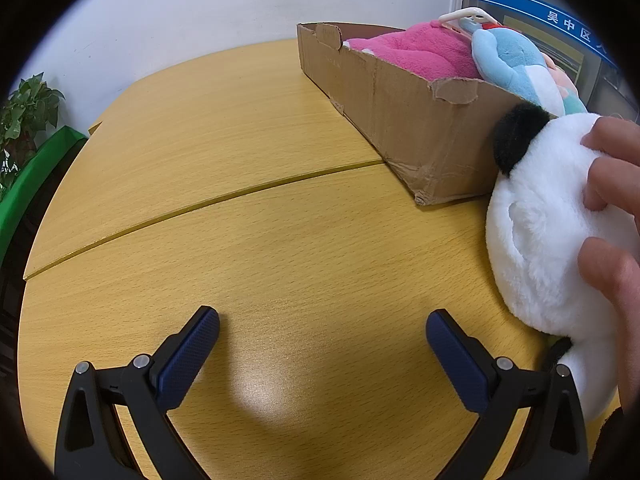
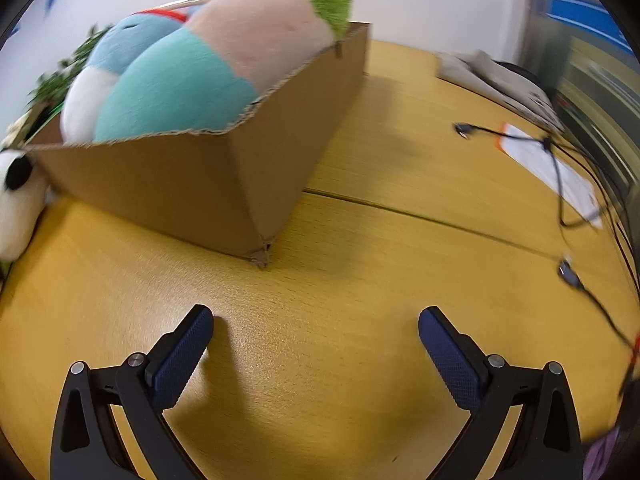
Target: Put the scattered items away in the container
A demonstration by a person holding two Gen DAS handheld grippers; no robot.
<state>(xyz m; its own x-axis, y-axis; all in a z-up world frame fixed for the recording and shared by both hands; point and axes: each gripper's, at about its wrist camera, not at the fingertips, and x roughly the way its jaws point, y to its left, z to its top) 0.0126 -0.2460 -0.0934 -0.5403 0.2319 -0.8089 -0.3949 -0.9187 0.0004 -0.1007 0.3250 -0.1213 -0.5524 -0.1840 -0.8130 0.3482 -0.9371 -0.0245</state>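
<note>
On the yellow wood-grain counter (image 1: pixel 248 240), a torn brown cardboard box (image 1: pixel 400 120) sits already stuffed with plush: a pink soft toy (image 1: pixel 416 54), a light-blue-and-white one (image 1: pixel 512 64), and, seen from the right wrist view, a pastel pink, teal and green one (image 2: pixel 224 52). Just beside the box's near corner lies a white plush panda with a black ear (image 1: pixel 544 216), touching the cardboard, with a bare hand (image 1: pixel 612 200) pressed on it. Left tongs (image 1: pixel 322 332) are released, spread wide above bare counter. Right tongs (image 2: pixel 316 330) are likewise spread wide, grasping nothing. Black cables (image 2: pixel 560 184) and white papers (image 2: pixel 552 164) lie at far right.
</note>
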